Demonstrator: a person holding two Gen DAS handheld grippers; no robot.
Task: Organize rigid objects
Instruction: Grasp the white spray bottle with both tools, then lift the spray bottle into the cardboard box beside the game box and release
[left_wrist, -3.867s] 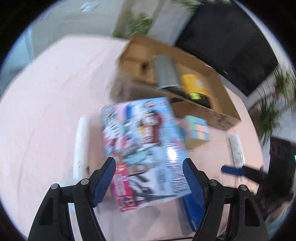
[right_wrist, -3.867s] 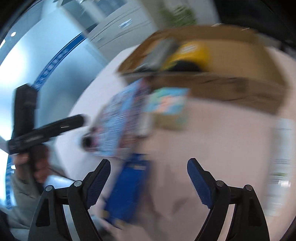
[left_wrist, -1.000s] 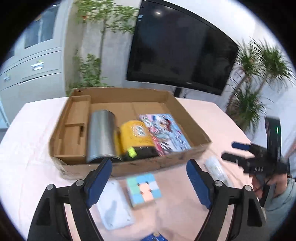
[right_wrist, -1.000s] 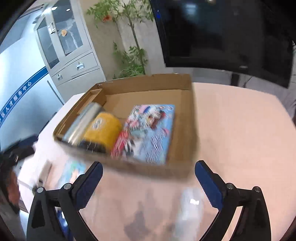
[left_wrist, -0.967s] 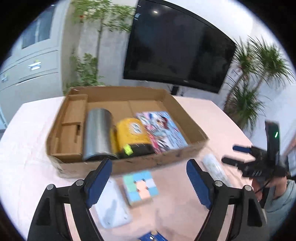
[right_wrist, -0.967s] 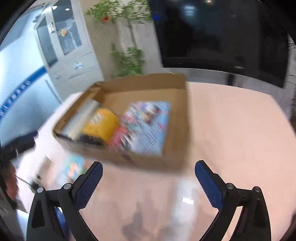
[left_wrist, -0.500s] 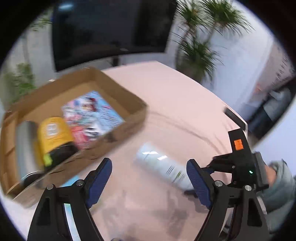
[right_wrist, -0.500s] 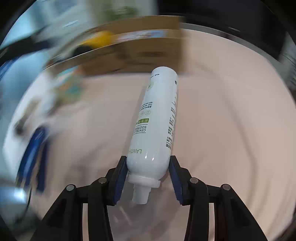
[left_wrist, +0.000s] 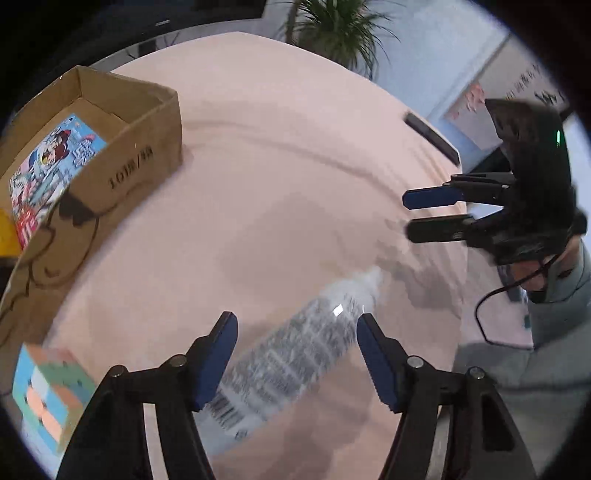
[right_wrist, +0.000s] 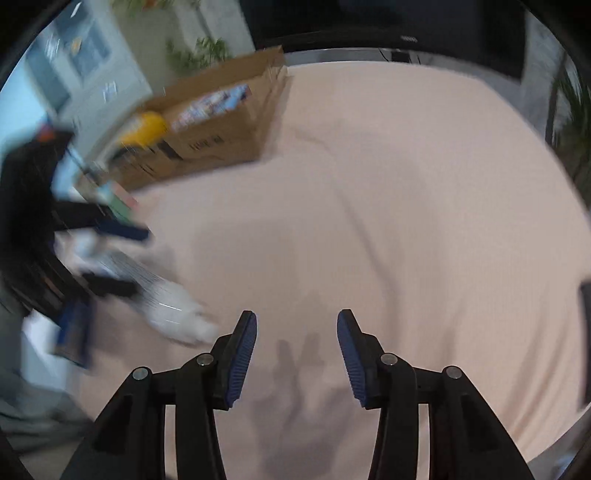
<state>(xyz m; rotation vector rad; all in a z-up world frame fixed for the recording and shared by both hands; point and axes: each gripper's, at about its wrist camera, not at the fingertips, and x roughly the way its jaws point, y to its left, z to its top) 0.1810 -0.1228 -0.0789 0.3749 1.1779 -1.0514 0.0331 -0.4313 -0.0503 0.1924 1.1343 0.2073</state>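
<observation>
The white bottle (left_wrist: 295, 347) lies on its side on the pink tablecloth (left_wrist: 288, 177), long axis slanting, nozzle end aimed toward the right gripper (left_wrist: 430, 214) and barcoded base nearest the left gripper (left_wrist: 295, 363). The left gripper's jaws straddle it spread wide, not touching. The right gripper (right_wrist: 295, 358) is open and empty. Off to the left sits the cardboard box (left_wrist: 122, 155) with a colourful booklet (left_wrist: 48, 166) inside; a pastel cube (left_wrist: 48, 395) lies near.

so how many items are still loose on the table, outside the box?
2 visible: the white bottle lying between the open left tongs, and the pastel cube at the left wrist view's lower left, near the cardboard box. Others may sit outside the frame.
</observation>
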